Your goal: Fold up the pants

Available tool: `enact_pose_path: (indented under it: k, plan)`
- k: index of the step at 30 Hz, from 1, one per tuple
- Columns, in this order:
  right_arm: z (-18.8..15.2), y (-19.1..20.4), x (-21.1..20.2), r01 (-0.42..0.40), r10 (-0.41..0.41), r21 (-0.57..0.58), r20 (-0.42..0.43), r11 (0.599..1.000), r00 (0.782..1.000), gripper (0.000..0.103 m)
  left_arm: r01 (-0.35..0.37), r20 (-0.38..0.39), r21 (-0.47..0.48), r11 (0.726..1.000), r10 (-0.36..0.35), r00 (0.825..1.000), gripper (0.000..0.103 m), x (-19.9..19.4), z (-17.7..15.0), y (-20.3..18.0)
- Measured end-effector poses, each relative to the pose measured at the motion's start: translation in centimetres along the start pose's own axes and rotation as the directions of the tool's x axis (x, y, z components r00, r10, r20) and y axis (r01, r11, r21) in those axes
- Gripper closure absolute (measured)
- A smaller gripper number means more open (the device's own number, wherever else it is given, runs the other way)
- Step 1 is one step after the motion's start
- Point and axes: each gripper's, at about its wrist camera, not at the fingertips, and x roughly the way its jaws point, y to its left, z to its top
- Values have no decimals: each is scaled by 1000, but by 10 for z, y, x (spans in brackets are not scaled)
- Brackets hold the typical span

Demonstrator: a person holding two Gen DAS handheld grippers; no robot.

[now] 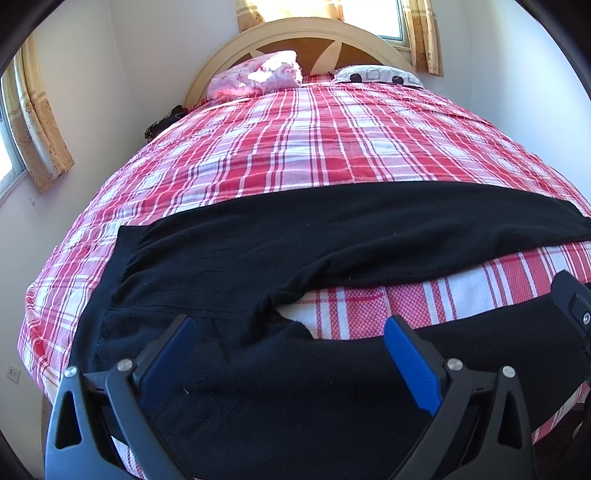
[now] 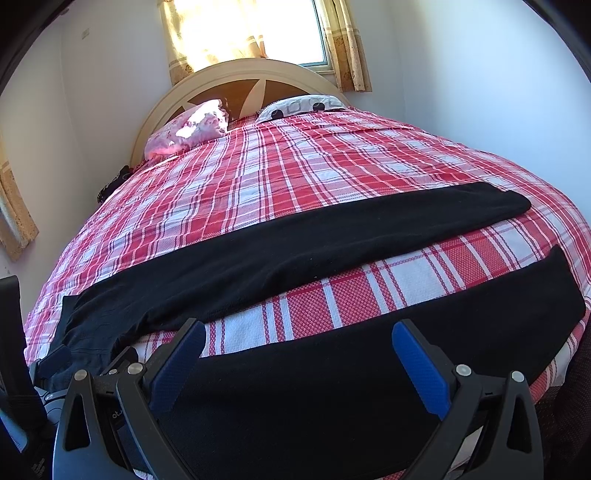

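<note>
- Pants (image 1: 280, 243), black, lie spread across the foot end of the bed (image 1: 295, 147), on the red-and-white plaid cover. Waist toward the left side, legs running to the right.
- The two legs are apart in a narrow V: far leg (image 2: 332, 236) higher up the bed, near leg (image 2: 369, 354) along the bed's front edge. A strip of plaid shows between them from the crotch outward.
- Judgement: no fold made yet. The garment reads as laid out flat in a single layer, fairly smooth, with slight wrinkling near the waist and crotch.
- Left gripper (image 1: 291, 350): wide apart, blue pads clear of each other, nothing between them. It hovers over the seat and crotch region of the near leg; whether it touches the cloth cannot be told.
- Right gripper (image 2: 299, 354): likewise wide, holding nothing, poised over the middle of the near leg at the front edge.
- Left to do, as I judge it: bring one leg over the other so they stack, then fold the stacked length toward the waist once or twice. Practically the whole task remains.
- Both grippers are placed on the near leg, so it seems the likely one to be lifted over first.
- Two pillows (image 1: 258, 75) sit at the headboard (image 1: 295, 33), well apart from the work.
</note>
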Motion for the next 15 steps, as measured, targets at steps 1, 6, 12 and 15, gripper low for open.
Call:
enact_pose_path:
  k: [1, 6, 12, 15]
  plan:
    - [0, 0, 0, 0, 0, -1, 0, 1000, 1000, 1, 0, 0, 0, 1000, 0, 1000, 0, 0, 0, 0]
    - [-1, 1, 1, -2, 2, -5, -4, 1000, 1000, 1, 1, -2, 0, 1000, -1, 1000, 0, 0, 0, 0]
    - [-1, 3, 2, -4, 4, -2, -11, 1000, 1000, 1, 7, -9, -6, 1000, -7, 1000, 0, 2, 1, 0]
    - [0, 2, 3, -6, 6, -1, -15, 1000, 1000, 1, 9, -12, -6, 1000, -10, 1000, 0, 3, 1, 1]
